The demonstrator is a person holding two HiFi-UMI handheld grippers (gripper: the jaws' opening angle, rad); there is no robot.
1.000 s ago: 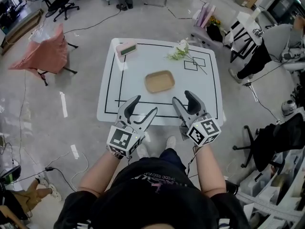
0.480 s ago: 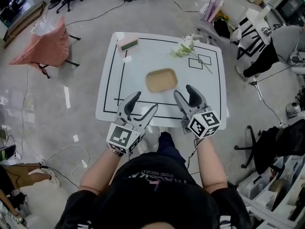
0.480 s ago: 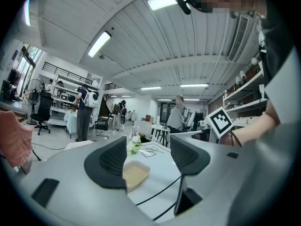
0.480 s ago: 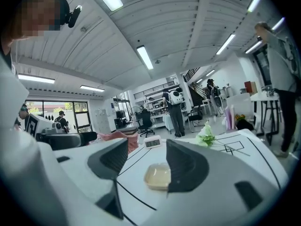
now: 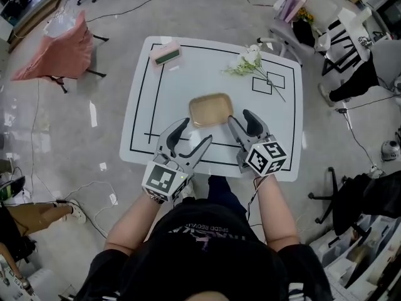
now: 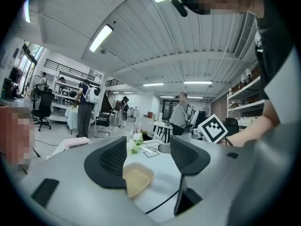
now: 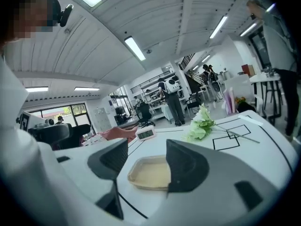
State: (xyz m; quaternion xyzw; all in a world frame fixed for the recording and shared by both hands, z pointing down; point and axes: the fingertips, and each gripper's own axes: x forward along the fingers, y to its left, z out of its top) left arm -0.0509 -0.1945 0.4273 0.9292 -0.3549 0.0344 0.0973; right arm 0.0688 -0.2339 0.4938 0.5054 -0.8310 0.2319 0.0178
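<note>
Two grippers are held over the near edge of the white table, both on the near side of the tan tray.

1. Left gripper: near-left of the tray, jaws spread apart, nothing between them. In the left gripper view the tray lies beyond the gap, clear of both jaws.
2. Right gripper: just beside the tray's near-right corner, jaws spread apart and empty. In the right gripper view the tray shows through the gap.
3. Tray: empty, flat on the table, inside the black outline.
4. Flower stems: far-right of the tray, well apart.
5. Pink clock: far-left of the tray, at the table corner.
</note>
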